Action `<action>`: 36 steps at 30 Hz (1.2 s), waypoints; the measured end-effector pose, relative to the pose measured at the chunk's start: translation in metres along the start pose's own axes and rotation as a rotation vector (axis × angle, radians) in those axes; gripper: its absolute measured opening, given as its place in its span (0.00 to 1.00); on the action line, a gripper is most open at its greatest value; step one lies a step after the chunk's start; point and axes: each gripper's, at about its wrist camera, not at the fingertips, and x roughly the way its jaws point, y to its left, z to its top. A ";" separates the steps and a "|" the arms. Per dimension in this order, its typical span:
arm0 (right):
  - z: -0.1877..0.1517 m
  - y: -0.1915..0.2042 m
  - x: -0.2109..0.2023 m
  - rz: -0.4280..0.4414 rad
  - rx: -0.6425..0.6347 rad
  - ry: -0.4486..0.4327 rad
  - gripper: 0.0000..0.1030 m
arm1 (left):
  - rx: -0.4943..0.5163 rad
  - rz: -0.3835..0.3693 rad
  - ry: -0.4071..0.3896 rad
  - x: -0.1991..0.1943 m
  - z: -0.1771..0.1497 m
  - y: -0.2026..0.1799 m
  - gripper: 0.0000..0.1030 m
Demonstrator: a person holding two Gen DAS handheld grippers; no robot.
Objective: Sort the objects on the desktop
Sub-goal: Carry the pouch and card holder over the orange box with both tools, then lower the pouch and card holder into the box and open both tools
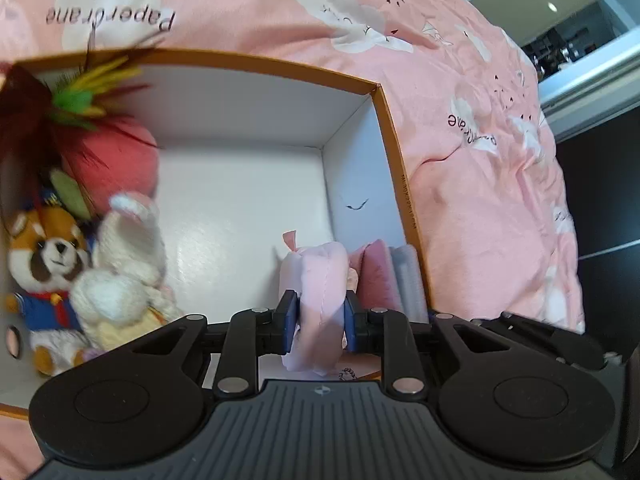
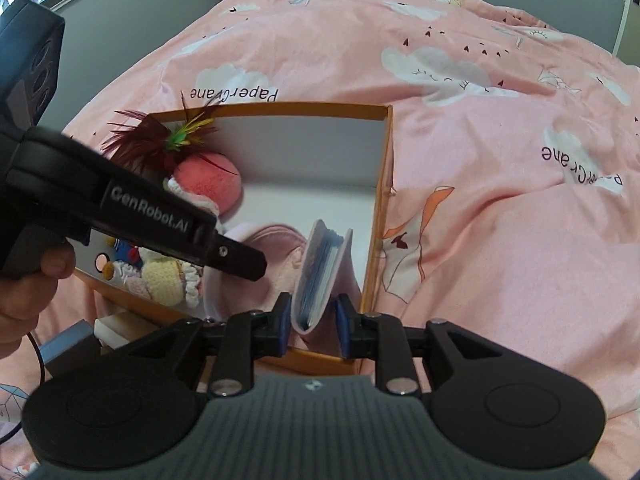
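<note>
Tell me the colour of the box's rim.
Orange-brown rim on a white-walled box; the right wrist view shows it best.

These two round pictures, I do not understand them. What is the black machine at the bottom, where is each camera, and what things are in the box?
There is no robot here. A person holds one hand-held gripper in each hand, and each gripper carries a wide-angle camera that looks forward along its two fingers. So the black parts at the bottom are the gripper itself.

The left wrist view shows the left gripper shut on a pale pink pouch. The right wrist view shows the right gripper around a small booklet, though the fingers seem not to touch it.

Both work over an orange box that rests on a pink bedcover. Inside lie a red panda plush, a cream knitted rabbit and a red plush ball with feathers.
</note>
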 end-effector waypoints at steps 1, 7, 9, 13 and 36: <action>0.000 -0.001 -0.001 0.009 0.008 -0.003 0.27 | -0.023 -0.019 0.013 0.002 0.001 0.002 0.27; 0.003 -0.005 -0.020 0.015 0.018 -0.060 0.28 | -0.050 -0.019 -0.003 0.009 0.001 -0.004 0.28; 0.003 -0.008 -0.027 0.000 0.023 -0.084 0.28 | -0.006 0.025 -0.015 0.009 -0.001 -0.012 0.28; 0.001 -0.020 -0.035 -0.018 0.069 -0.118 0.30 | 0.090 0.127 -0.027 0.012 -0.005 -0.030 0.28; -0.013 -0.039 -0.026 0.023 0.176 -0.122 0.32 | 0.154 0.208 0.031 0.020 -0.005 -0.044 0.23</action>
